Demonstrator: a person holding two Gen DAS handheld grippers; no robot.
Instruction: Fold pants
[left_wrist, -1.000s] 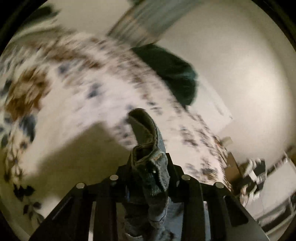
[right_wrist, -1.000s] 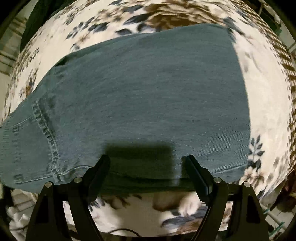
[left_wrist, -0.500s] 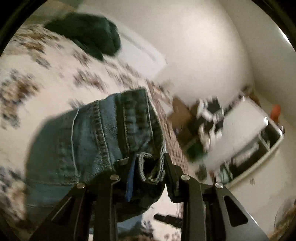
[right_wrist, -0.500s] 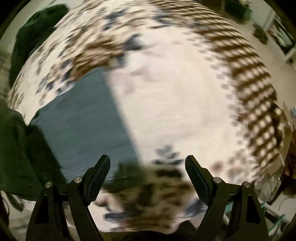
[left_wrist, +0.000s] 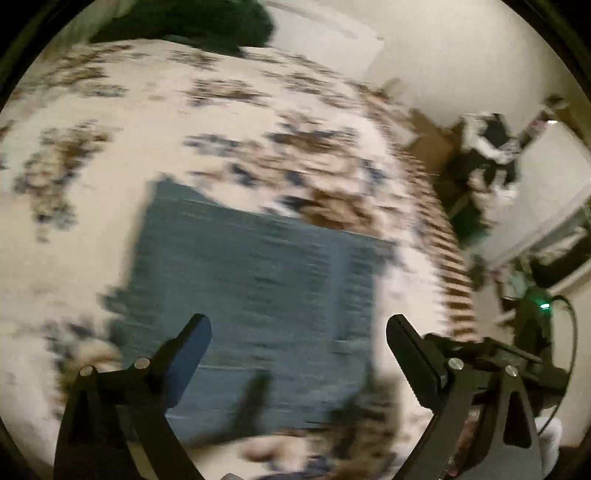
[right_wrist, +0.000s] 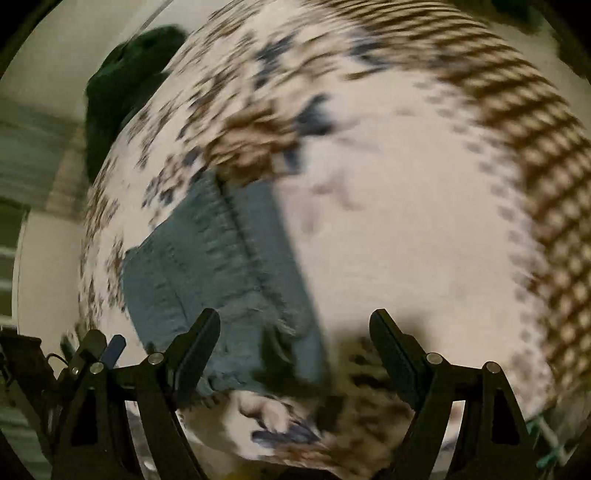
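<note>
Both views are smeared with motion blur, so fine detail is lost. The blue denim pants (left_wrist: 255, 284) lie as a folded, roughly rectangular stack on the floral bedspread (left_wrist: 122, 140), cream with brown and navy flowers. In the left wrist view the stack sits just ahead of the left gripper (left_wrist: 297, 332), whose two black fingers are spread wide with nothing between them; the denim shows through the gap but neither finger visibly touches it (blur makes contact hard to judge). One vertical seam line runs down the right part of the stack.

From the right wrist view the same pants (right_wrist: 218, 273) appear left of centre, with a stitched seam running diagonally down them and a frayed edge near the bottom. The right gripper (right_wrist: 295, 341) is also spread wide and holds nothing; its left finger overlaps the lower corner of the denim in the picture, while its right finger is over bare bedspread (right_wrist: 406, 221). A brown checked border runs along the bedspread's far edge.

A dark green bundle of cloth (left_wrist: 192, 26) sits at the far end of the bed, well apart from the pants. White wall (left_wrist: 461, 55) lies beyond, and cluttered furniture (left_wrist: 487, 147) stands off the bed's right side, too blurred to name.
</note>
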